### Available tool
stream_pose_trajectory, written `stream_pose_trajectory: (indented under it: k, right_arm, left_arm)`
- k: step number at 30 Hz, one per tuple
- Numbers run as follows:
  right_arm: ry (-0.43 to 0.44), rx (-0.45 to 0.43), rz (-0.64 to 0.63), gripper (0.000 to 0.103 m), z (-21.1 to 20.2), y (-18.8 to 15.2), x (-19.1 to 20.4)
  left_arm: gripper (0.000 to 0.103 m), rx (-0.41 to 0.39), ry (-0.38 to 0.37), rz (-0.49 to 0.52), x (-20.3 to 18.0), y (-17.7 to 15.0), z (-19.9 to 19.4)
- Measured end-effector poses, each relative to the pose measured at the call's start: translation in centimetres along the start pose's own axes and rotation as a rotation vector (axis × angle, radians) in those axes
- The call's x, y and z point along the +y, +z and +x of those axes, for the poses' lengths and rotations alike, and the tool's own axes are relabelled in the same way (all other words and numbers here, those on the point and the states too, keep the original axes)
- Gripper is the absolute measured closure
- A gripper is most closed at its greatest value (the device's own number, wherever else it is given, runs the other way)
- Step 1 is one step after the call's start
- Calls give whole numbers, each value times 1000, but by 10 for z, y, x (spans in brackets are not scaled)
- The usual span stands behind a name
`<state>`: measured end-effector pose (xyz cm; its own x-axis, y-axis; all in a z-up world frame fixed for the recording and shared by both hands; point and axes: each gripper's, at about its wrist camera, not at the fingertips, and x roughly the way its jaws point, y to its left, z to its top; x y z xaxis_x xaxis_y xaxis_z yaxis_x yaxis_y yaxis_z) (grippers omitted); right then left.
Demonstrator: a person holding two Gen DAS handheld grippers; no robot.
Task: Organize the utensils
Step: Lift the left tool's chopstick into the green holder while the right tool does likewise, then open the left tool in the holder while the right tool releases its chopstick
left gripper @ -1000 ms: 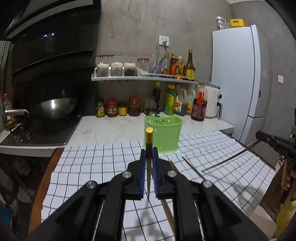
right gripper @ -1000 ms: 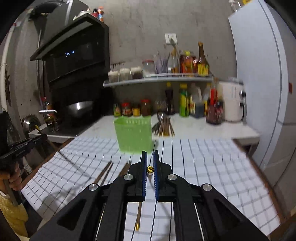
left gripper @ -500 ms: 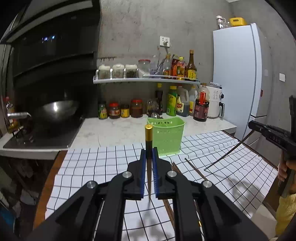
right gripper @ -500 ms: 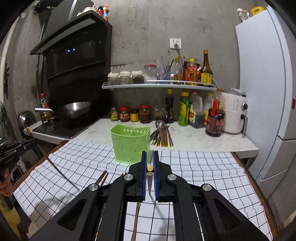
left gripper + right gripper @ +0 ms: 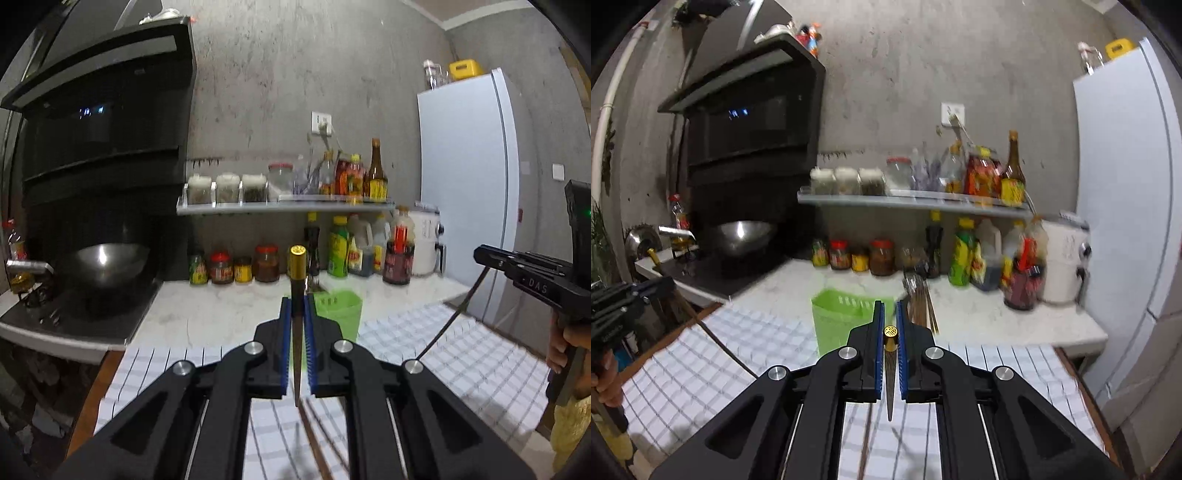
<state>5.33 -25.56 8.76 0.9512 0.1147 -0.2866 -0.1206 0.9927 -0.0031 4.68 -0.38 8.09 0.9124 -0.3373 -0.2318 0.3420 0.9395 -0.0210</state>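
I have a dark wooden chopstick with a gold metal cap (image 5: 297, 321) pinched in the left hand-held gripper (image 5: 297, 332), its blue pads closed on the shaft with the capped end standing up past the tips and the pointed end hanging below. The right hand-held gripper (image 5: 889, 347) is likewise clamped on a second gold-capped dark chopstick (image 5: 889, 354), its cap sitting between the pads. I judge these sticks light, rigid and rather slick, so a thin lacquered shaft could pivot or slide in a loose pinch; holding near the thicker capped end seems safest. The green perforated plastic utensil basket (image 5: 842, 319) stands ahead of both grippers at the far edge of the white checked cloth (image 5: 1015, 373) on the table, near but apart from either stick. More chopsticks lie on the cloth below the left gripper.
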Motion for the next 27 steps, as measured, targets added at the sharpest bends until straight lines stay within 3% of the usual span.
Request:
stream_pose_trajectory:
  k: [6, 10, 16, 20, 22, 23, 24, 25, 27]
  right_arm:
    - [11, -206, -3, 96, 20, 59, 9]
    - [25, -221, 15, 96, 52, 67, 7]
    - [35, -80, 36, 96, 115, 36, -1]
    - [35, 32, 48, 96, 149, 12, -6]
    - [46, 89, 65, 93, 162, 6, -8]
    - [49, 121, 74, 83, 167, 3, -10]
    - [49, 140, 91, 76, 169, 0, -14]
    - [44, 138, 102, 62, 165, -1, -16]
    - [34, 118, 103, 55, 150, 1, -21]
  left_arm:
    - [97, -132, -8, 45, -10, 55, 31]
    - [97, -113, -34, 11, -6, 66, 83]
    - [97, -10, -34, -13, 1, 39, 156]
    - [96, 47, -46, -16, 2, 20, 181]
    - [96, 81, -51, -16, 1, 14, 190]
    - [96, 98, -44, -20, 2, 12, 193]
    - [90, 115, -44, -24, 3, 11, 194]
    - [76, 125, -49, -28, 4, 12, 191]
    - [57, 102, -42, -32, 6, 16, 178]
